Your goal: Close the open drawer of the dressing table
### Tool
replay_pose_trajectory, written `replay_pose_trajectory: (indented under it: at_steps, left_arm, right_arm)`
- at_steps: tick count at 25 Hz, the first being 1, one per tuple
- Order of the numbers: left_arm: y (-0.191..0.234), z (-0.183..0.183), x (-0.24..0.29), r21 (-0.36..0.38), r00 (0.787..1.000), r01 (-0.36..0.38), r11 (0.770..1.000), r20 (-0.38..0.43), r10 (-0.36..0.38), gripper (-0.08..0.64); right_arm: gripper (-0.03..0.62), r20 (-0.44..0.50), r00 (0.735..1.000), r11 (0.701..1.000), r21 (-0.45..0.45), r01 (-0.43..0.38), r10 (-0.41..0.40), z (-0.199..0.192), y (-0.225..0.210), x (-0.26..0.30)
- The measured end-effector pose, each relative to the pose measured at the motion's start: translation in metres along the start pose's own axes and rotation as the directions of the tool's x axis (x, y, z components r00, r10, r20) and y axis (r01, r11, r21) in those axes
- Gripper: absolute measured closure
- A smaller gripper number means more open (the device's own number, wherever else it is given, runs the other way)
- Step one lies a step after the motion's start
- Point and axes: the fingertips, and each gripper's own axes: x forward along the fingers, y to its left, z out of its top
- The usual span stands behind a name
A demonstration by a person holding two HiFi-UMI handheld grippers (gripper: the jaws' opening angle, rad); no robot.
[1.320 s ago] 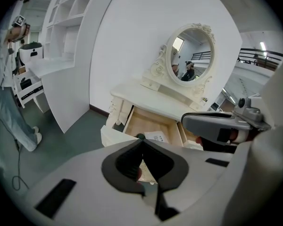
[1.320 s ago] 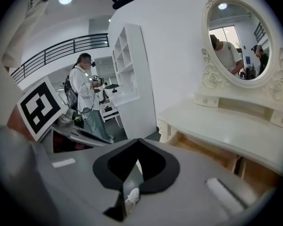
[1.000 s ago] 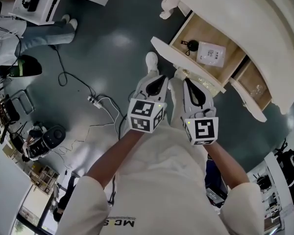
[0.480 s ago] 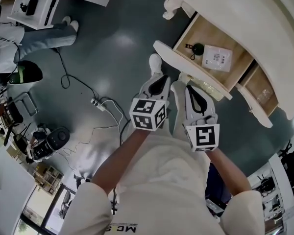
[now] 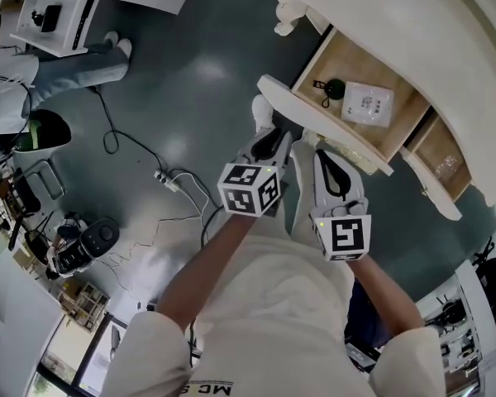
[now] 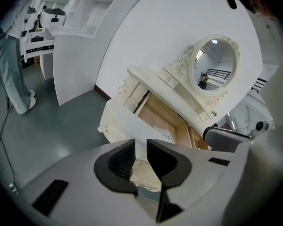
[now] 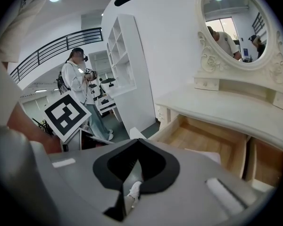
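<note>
Left tongs (image 5: 270, 141) are held narrowly parted, just been opening, nothing between them. Right tongs (image 5: 327, 157) are pressed together, empty. Open drawer (image 5: 312, 114) of the desk (image 5: 413, 23) is seen just ahead of both tongs.

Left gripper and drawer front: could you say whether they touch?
Cannot tell. Left gripper view: the left gripper, jaws just opening, gripping nothing, overlaps the drawer front; no gap or contact is plain.
</note>
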Motion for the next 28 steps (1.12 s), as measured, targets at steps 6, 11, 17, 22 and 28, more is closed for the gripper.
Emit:
replay_pose_trajectory:
  at_steps: [6,11,17,22,28]
  left_arm:
    - [0.009,-0.005,0.015,0.028,0.999,-0.012,1.000,-0.032,0.013,0.499]
    - [0.008,-0.004,0.023,0.032,0.999,0.026,0.999,-0.042,-0.025,0.453]
    - [0.003,-0.002,0.029,0.042,0.997,0.051,0.998,-0.051,-0.049,0.411]
    - [0.003,0.000,0.033,0.049,0.997,0.048,0.998,-0.060,-0.045,0.411]
    - [0.003,0.003,0.036,0.065,0.997,0.055,0.996,-0.065,-0.051,0.411]
  right_arm:
    - [0.591,-0.003,1.000,1.000,0.009,0.014,-0.014,0.000,-0.006,0.001]
    - [0.591,-0.007,1.000,0.999,0.021,0.029,-0.029,0.002,-0.011,0.003]
    - [0.591,-0.010,1.000,1.000,0.013,0.025,-0.025,0.002,-0.013,0.003]
    - [0.591,-0.009,0.999,0.999,0.012,0.036,-0.036,0.003,-0.018,0.004]
    - [0.591,-0.001,0.999,0.999,0.019,0.047,-0.047,0.004,-0.019,0.005]
